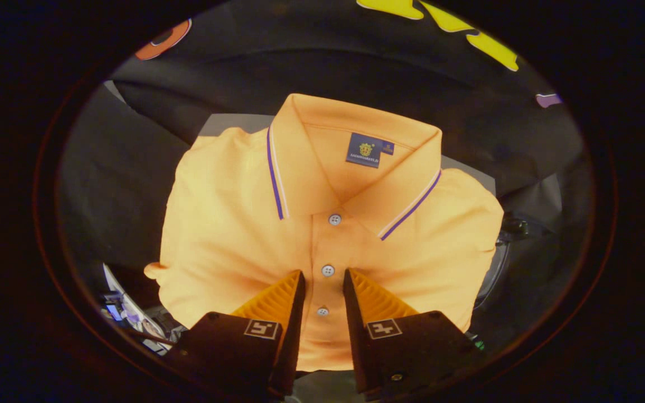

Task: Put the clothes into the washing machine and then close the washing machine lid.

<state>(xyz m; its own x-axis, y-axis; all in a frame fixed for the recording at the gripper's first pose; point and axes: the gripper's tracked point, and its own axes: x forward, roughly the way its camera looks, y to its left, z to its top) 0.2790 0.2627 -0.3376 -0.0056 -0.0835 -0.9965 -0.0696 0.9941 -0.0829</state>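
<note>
A folded orange polo shirt (233, 235) with a purple-striped collar and a blue neck label faces me, just ahead of the fingers and spreading beyond them. Its button placket runs down between my fingertips. My gripper (324, 275) has its fingers drawn close together, pressing on the shirt front from both sides of the placket, with two buttons showing in the narrow gap. The shirt's edges hang in front of what lies further off, so it looks lifted. To the right, past the shirt's edge, a curved dark rim (499, 263) that may belong to the washing machine peeks out.
A grey flat surface (233, 122) shows behind the shirt's shoulders. Black cloth hangs beyond it. Small cluttered items (126, 313) lie below the shirt's left corner, beside the left finger.
</note>
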